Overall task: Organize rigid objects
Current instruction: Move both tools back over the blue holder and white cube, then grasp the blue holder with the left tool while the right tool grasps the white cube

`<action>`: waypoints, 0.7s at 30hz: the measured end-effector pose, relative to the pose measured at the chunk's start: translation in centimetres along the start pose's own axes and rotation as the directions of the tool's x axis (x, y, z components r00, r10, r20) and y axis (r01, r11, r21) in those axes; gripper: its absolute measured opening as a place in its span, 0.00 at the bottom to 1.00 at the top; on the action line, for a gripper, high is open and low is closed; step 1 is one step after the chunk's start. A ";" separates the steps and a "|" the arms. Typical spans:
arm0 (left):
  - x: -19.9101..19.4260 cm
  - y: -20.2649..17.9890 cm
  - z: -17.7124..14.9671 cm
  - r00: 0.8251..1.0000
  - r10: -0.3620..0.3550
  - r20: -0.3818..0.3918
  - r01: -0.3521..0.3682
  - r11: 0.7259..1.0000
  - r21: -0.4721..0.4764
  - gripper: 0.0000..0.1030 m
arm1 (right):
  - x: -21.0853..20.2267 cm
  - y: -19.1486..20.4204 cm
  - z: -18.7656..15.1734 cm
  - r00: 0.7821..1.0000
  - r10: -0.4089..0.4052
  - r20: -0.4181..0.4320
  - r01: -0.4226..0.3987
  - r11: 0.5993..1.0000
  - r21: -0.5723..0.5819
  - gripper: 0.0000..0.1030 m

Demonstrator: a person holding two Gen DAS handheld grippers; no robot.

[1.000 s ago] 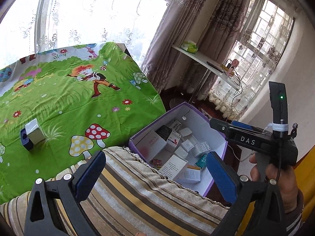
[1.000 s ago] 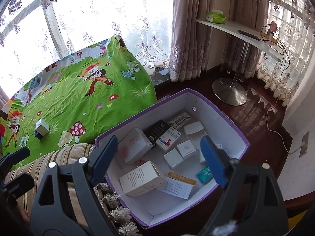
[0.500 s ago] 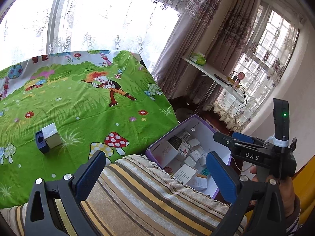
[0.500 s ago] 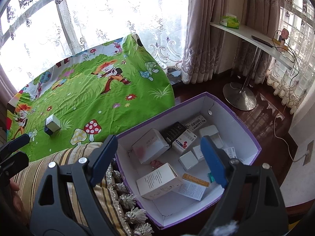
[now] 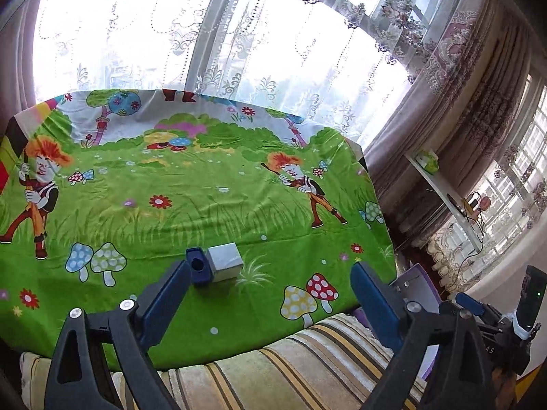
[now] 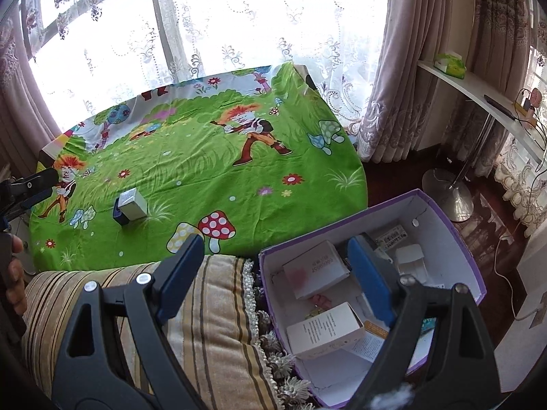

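A small silver-white box with a dark blue end lies on the green cartoon cloth. It sits just beyond the left finger of my left gripper. That gripper's jaws are closing and hold nothing. The right wrist view shows the same box at mid-left. My right gripper is open and empty, above the striped cushion and the purple carton. The carton holds several small packets, among them a white packet.
A corner of the purple carton shows beside the cloth's right edge. A white shelf with a green tissue box stands at the right over a round metal base. Lace curtains hang behind the table. A hand holds the left gripper.
Both views have swung left, away from the purple carton and toward the cloth. The silver-white box now sits close in front of the left gripper, whose jaws stand slightly narrower.
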State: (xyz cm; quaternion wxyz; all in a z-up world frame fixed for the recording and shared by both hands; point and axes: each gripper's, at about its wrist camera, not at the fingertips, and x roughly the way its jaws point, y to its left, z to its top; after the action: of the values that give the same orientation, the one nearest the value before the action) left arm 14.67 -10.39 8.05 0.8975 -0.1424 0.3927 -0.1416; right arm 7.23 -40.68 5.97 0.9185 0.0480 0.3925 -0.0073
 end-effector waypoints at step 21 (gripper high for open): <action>12.8 6.3 -2.5 0.908 0.168 -0.383 -0.127 0.983 0.131 0.51 | 4.0 9.5 4.2 0.993 0.115 -0.038 -0.120 0.975 -0.188 0.85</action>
State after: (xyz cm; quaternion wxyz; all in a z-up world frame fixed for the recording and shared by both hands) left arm 22.06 -9.58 -4.37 0.8149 -0.0346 0.5662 -0.1192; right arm 13.48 -31.53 6.75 0.9124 -0.0168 0.3999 0.0854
